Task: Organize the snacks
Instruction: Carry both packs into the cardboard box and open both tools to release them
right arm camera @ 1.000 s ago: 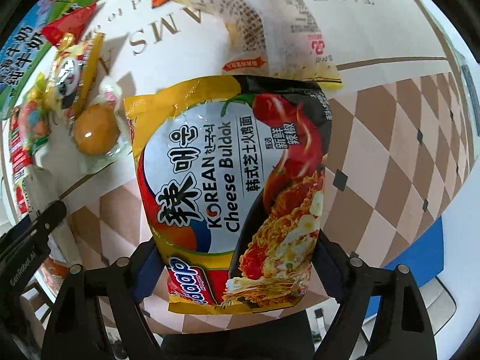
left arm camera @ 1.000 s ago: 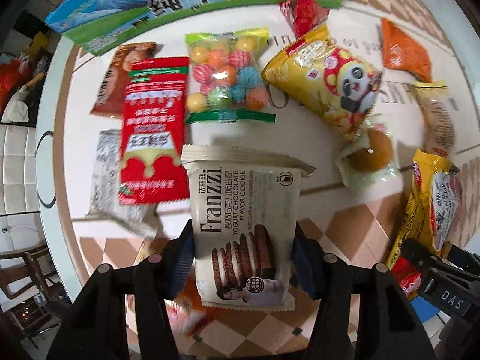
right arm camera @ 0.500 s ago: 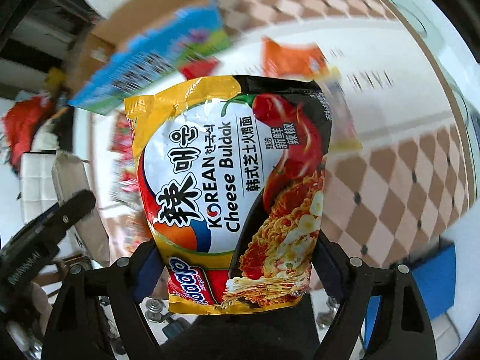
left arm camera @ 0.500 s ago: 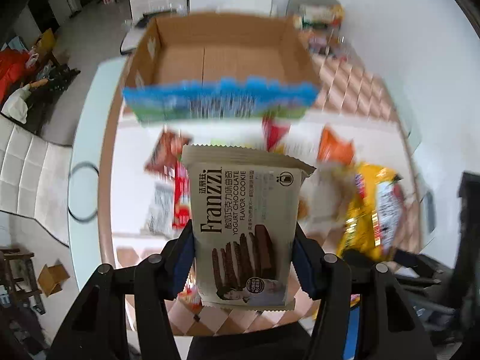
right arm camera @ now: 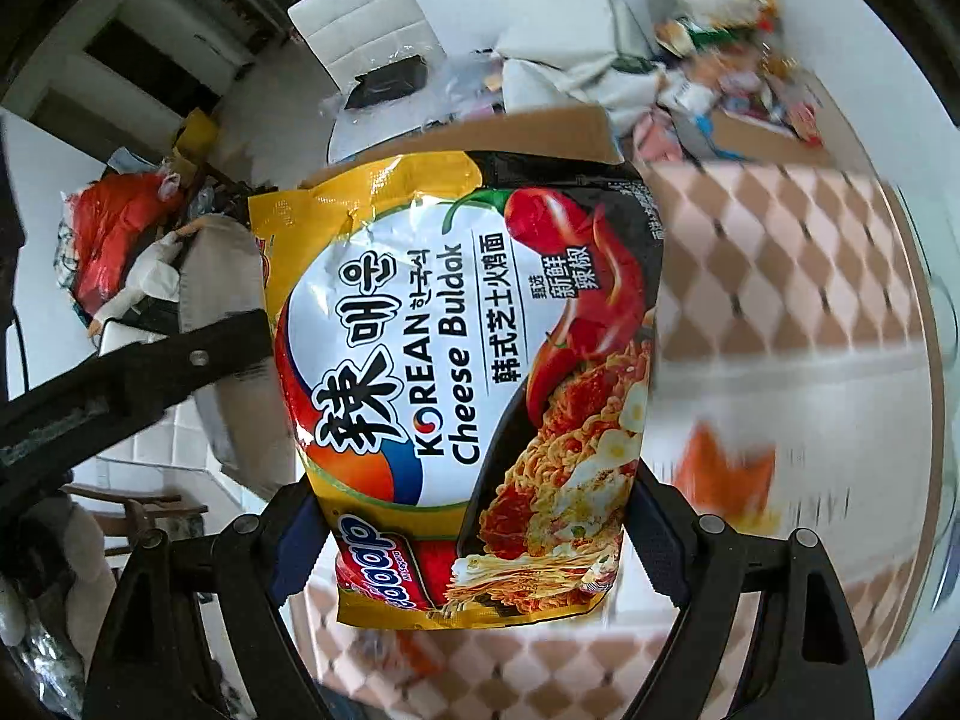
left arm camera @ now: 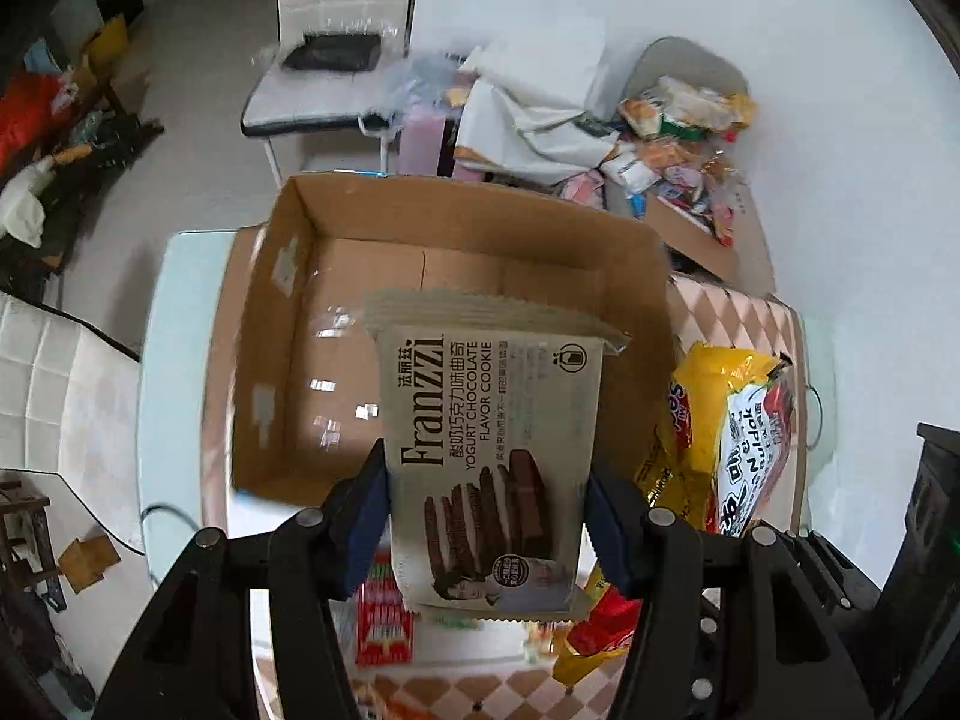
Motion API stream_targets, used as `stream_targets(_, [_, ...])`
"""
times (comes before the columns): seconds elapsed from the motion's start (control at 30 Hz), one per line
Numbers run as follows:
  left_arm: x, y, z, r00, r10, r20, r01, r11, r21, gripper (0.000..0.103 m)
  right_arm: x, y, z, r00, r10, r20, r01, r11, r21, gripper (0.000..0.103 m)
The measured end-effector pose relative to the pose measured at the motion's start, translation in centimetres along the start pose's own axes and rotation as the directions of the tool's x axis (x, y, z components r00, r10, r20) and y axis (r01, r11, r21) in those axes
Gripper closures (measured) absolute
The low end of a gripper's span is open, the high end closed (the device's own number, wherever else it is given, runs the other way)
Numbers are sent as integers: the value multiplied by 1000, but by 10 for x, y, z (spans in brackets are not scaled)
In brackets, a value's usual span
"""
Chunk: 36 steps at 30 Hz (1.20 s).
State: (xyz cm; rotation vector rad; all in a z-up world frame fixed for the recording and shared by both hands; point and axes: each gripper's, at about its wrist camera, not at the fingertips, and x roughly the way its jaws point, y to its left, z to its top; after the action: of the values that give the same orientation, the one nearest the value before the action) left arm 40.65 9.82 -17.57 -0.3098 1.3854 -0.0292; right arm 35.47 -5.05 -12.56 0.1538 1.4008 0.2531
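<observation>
My left gripper (left arm camera: 486, 516) is shut on a beige Franzzi cookie pack (left arm camera: 492, 450) and holds it in the air over the near edge of an open, empty cardboard box (left arm camera: 336, 360). My right gripper (right arm camera: 474, 534) is shut on a yellow Korean Cheese Buldak noodle bag (right arm camera: 468, 372), also lifted; the same bag shows at the right of the left wrist view (left arm camera: 726, 444). The box's far rim (right arm camera: 540, 132) shows behind the bag in the right wrist view. The left gripper's arm (right arm camera: 132, 372) crosses the left side of that view.
Other snack packs lie on the checkered table below, a red one (left arm camera: 384, 630) and an orange one (right arm camera: 726, 468). Beyond the box are white chairs (left arm camera: 336, 30) and a second box heaped with snacks (left arm camera: 690, 180). The table edge is at the left (left arm camera: 150, 390).
Both grippers have risen from just above the table and tipped forward toward the box, each still holding its pack. The box is now directly under the cookie pack.
</observation>
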Motion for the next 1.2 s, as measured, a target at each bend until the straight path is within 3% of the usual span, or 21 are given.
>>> stream_targets(0.23, [91,27,75,983,-26,-183,12,997,-82,47,120,-23,95,992,-29,-126,32,999,18,15])
stream_targets(0.53, [160,35,106,954,27,-297,-43,998,-49,47,237,-43,140,963,-132,-235,125,991,-43,15])
stream_targets(0.97, [191,32,115,939,38,-341,-42,999,-6,44,263,-51,144,937,-147,-316,146,989,-25,14])
stream_targets(1.07, [186,32,115,948,64,-311,-65,998,7,16,267,-52,150,933,-162,-321,160,987,-34,12])
stream_targets(1.2, [176,32,113,957,83,-277,-80,997,20,12,254,-48,149,940,-165,-299,159,986,-44,10])
